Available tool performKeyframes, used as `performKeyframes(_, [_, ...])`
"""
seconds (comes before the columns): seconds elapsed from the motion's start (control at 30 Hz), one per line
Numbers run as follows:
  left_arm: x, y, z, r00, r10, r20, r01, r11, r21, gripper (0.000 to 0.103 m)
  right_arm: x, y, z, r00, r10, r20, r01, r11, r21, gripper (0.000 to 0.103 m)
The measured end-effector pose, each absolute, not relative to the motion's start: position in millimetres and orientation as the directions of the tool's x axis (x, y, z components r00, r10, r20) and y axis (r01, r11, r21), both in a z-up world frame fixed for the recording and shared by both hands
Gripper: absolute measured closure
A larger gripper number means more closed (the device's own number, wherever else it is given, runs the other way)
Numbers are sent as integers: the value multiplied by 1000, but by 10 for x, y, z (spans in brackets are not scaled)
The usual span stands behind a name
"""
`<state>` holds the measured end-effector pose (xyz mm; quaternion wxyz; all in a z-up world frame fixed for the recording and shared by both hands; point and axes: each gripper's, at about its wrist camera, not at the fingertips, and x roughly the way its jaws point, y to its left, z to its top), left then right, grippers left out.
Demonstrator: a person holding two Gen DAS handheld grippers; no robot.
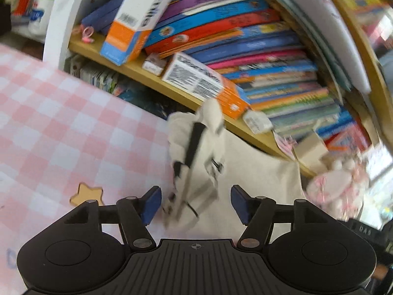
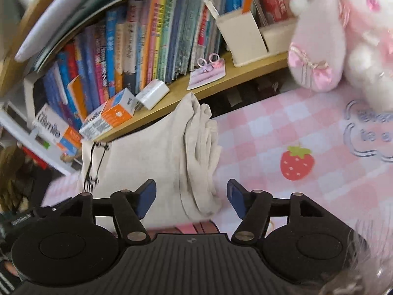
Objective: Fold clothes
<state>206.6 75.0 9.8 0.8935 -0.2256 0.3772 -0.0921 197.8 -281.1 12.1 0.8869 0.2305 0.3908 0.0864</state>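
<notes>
A cream garment [image 1: 258,179] with a black printed design lies on the pink checked tablecloth [image 1: 61,123], bunched at its far end near the shelf. In the right wrist view the same garment [image 2: 157,152] lies folded, with thick layered edges on its right side. My left gripper [image 1: 195,205] is open and empty, jaws wide, just above the garment's near part. My right gripper [image 2: 190,200] is open and empty, its jaws either side of the garment's near right corner.
A wooden bookshelf [image 1: 137,71] full of books and orange-white boxes [image 1: 206,83] runs along the table's far edge. A pink-white plush toy [image 2: 343,36] sits at the right. A wooden star [image 1: 86,193] and a strawberry print [image 2: 297,163] are on the cloth.
</notes>
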Motion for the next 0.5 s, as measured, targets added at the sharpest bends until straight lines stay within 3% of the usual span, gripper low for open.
performKeyframes(0.3, [1283,344,299,750,-94,-655,-59,976,-208,22,1230,-2561,264,762,145,-631,7,973,232,21])
performKeyframes(0.5, [909,203,310,735,-61,-675,-82,981,-177,16,785,-2440,326,792,116,-600,-50,991,126,13])
